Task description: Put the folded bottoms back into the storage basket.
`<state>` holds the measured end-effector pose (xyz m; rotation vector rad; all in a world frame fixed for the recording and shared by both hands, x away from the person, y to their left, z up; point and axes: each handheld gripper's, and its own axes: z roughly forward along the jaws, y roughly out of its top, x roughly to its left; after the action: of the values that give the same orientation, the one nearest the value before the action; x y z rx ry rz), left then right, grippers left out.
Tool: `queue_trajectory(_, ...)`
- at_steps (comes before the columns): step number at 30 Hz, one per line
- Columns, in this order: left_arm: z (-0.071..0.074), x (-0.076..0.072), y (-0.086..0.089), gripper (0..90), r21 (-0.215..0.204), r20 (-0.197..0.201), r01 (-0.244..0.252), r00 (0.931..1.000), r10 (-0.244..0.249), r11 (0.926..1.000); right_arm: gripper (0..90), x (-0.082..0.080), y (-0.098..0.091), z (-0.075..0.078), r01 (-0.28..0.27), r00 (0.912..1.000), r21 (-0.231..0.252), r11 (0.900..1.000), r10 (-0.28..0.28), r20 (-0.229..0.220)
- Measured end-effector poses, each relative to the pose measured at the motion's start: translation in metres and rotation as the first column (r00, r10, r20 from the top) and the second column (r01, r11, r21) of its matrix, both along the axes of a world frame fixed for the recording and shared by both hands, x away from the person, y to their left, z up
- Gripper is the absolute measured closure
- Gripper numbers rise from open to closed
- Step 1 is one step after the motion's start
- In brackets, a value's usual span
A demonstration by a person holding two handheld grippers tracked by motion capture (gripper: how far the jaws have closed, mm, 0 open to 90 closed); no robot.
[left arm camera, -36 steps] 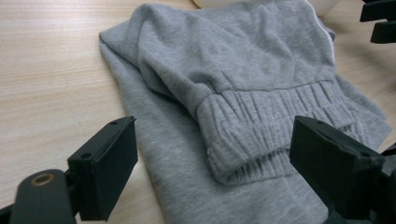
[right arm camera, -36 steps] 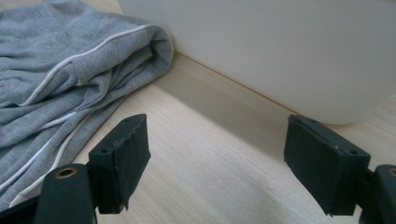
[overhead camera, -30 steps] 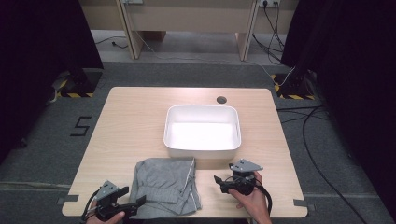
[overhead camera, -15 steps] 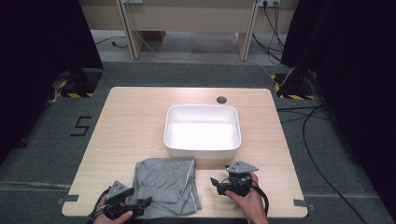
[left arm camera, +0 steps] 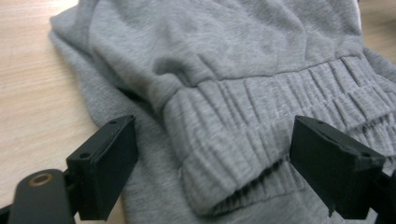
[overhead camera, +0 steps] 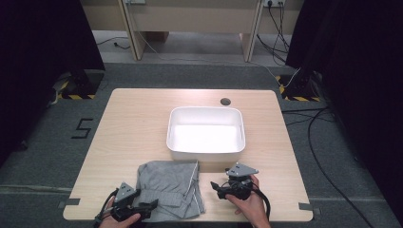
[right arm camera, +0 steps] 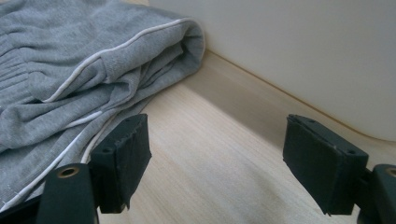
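While the folded grey sweat-fabric garment (overhead camera: 171, 189) lies just in front of the white rectangular plastic tub (overhead camera: 206, 133), on the person's side of it and a little to its left, both tools sit at the near edge of the pale wood-grain table (overhead camera: 138, 123). One garment, one tub and two grippers are on the tabletop, plus one small dark round hole (overhead camera: 225, 101) in the wood just behind the tub.

Beyond and to either side of the tub the table is bare, with wide open room to its left and a narrower strip to its right. Between the tub's near wall and the garment's far edge only a thin band of wood shows, and the garment's folded corner nearly meets that wall in the right gripper view.

Nearest the person, left of the tub and well apart from it, the left gripper (left arm camera: 219, 163) has its two black jaws spread wide, one on each side of the garment's ribbed, gathered waistband, not pressing it. Just in front of the tub's right half, the right gripper (right arm camera: 215, 163) also stands with jaws apart over bare wood, empty, its left jaw close beside the garment's white-piped hem.

Soft, matte fleece with thin white piping makes up the garment; the tub is smooth, with rounded corners and a rolled rim. Each gripper carries a grey three-cornered plate and a black cable.
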<state>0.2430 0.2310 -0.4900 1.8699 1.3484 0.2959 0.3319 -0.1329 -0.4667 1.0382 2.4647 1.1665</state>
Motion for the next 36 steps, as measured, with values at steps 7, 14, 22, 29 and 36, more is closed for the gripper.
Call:
queue_trajectory(7, 0.0, 0.008, -0.003, 36.5, -0.015, 0.014, 0.048, 0.9988, -0.047, 0.9987, 24.5, -0.001, 0.002, 0.001, 0.0, 1.0, 0.01, 0.9999, 0.0, 0.0)
queue_trajectory(14, 0.0, 0.01, 0.0, 58.5, -0.042, 0.03, 0.079, 0.9965, -0.078, 0.996, 25.2, -0.001, 0.005, 0.003, -0.004, 1.0, 0.015, 0.9999, 0.003, 0.004)
queue_trajectory(22, 0.002, 0.007, -0.007, 63.9, 0.001, 0.058, 0.147, 0.9875, -0.147, 0.9891, 25.5, 0.0, 0.017, 0.009, -0.034, 0.9992, 0.028, 0.999, 0.033, 0.023)
queue_trajectory(29, 0.004, 0.002, -0.035, 64.2, 0.016, 0.062, 0.248, 0.9667, -0.248, 0.9687, 25.5, -0.004, 0.02, 0.012, -0.045, 0.9986, 0.04, 0.9982, 0.044, 0.03)
queue_trajectory(36, 0.001, 0.009, -0.037, 58.9, -0.043, 0.03, 0.251, 0.9679, -0.25, 0.9671, 22.5, 0.001, 0.013, 0.007, -0.03, 0.9994, 0.039, 0.9988, 0.03, 0.016)
